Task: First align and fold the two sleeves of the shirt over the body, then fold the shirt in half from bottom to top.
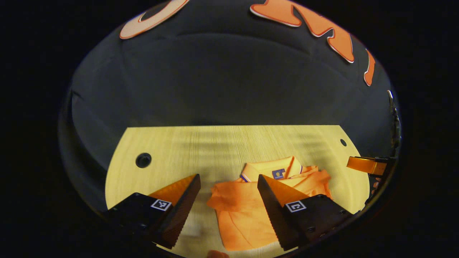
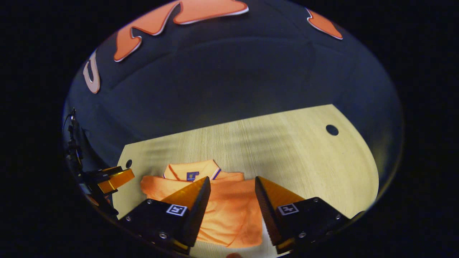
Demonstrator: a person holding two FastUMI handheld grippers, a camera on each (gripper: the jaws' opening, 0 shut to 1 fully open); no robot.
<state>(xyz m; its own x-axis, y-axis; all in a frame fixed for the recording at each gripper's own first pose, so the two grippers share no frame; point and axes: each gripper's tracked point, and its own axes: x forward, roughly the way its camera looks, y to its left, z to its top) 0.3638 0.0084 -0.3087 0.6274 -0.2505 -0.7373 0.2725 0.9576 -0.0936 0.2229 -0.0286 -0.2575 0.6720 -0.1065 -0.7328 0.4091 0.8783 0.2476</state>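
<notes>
Matt, soft cloth shirt (image 1: 240, 211) on a smooth, pale wood-grain table (image 1: 215, 150).

Surface (image 1: 222, 150): pale wood-grain top with a straight far edge and cut corners, lit from above, faint banded shadows across the grain. Round holes: one large dark hole (image 1: 143, 160) near the far left corner in the left gripper view; one smaller hole (image 1: 343, 142) near the far right corner. In the right gripper view, one hole (image 2: 332, 129) at far right and a small one (image 2: 128, 163) at far left. Backdrop: black cloth wall (image 1: 229, 79) behind the surface, creased.
</notes>
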